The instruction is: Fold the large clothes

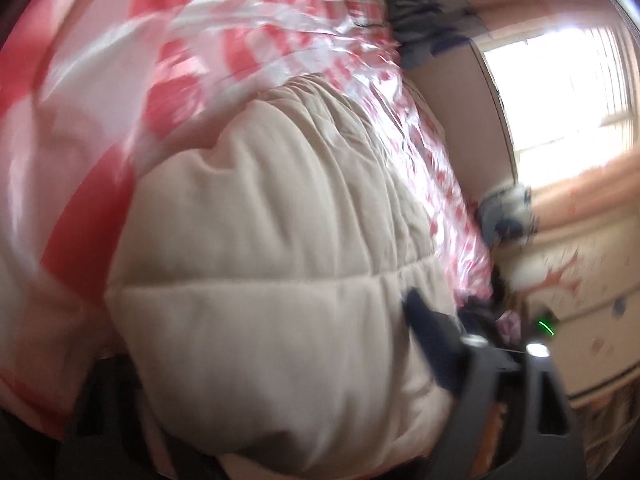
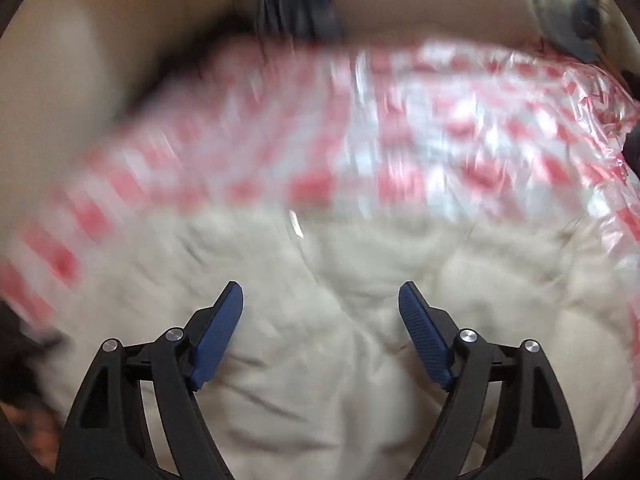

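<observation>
Both views blurred, right tongs [image 2: 321, 300] spread over cream padded coat [image 2: 320, 360], left tongs' state unclear

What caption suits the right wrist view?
Open right tongs hover over a cream padded garment on red-checked plastic sheeting.

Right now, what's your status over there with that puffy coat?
Right gripper open, empty, above coat. Left gripper's state unclear, coat bulging over it. Coat on checked sheet. Nothing in the way.
</observation>
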### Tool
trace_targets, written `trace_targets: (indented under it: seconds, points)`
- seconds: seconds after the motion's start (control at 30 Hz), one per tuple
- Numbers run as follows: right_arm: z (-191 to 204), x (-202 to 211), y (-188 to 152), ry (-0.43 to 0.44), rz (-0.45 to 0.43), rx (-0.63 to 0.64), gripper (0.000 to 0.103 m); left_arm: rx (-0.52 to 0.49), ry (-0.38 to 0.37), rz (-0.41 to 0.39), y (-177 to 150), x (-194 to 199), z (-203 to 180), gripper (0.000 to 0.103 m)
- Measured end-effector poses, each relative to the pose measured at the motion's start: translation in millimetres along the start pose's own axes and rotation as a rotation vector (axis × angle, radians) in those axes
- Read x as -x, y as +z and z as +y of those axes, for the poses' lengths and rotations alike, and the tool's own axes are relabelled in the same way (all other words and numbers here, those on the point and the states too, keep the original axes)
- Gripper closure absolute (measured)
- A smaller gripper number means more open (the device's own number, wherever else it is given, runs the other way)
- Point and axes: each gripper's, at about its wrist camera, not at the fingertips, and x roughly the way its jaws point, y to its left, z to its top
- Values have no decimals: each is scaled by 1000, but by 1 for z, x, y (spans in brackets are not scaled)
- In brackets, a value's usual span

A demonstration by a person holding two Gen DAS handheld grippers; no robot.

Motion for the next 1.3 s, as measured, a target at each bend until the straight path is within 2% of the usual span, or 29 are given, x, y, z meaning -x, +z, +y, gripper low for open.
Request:
trace_targets:
  seconds: [0.03,0.13,0.2,0.3,0.37,0.43,0.53,0.6,0.67,0.77,0.87,0.9,1.03,1.07,1.13,1.17,1.23,1.3]
  points:
    - [6,-14,-6,-21,25,26,20,-22,-24,6,-1,0,-2,38]
    - [5,-5,2,-4,34,-13,20,-81,-9,-8,-2,2,-4,44]
    - [4,16,11,0,-26,-31,20,-74,-22,-10,-4,2,1,44]
    - [14,18,46,-55,-68,-10,7,-61,-33,-10,-5,3,5,44]
    - [17,-15,64,-108,-2,-10,7,-60,-35,-12,-3,2,3,44]
    - [12,-80,64,-108,179,-15,6,-59,-61,-10,-2,0,2,44]
    - [4,-90,68,-92,207,-28,6,-75,-41,-22,-2,-2,-3,44]
    - [2,-74,71,-86,202,-34,6,-62,-41,-19,-2,-3,-2,44]
    - [9,-35,64,-75,129,-15,6,-51,-50,-15,-1,-3,0,44]
    - [26,16,33,-134,24,51,6,-48,-55,-14,-1,-2,1,44]
    - [33,-7,-8,-186,74,108,6,-38,-69,-16,-1,-3,1,42]
    - [32,-10,-17,-182,23,119,6,-44,-69,-20,-2,-3,0,42]
    - [26,4,-6,-141,48,28,6,-55,-39,-44,-5,-2,-1,42]
    - [29,18,-7,-128,2,29,6,-44,-44,-44,-5,-2,1,42]
    - [40,46,-21,-161,-84,59,6,-39,-45,-48,-5,0,2,42]
    - [44,52,-29,-171,-95,64,6,-41,-42,-50,-5,0,1,42]
    - [47,29,-46,-181,5,89,6,-45,-42,-53,-5,-1,0,40]
    - [46,26,-54,-169,-29,103,6,-54,-29,-65,-6,0,-3,40]
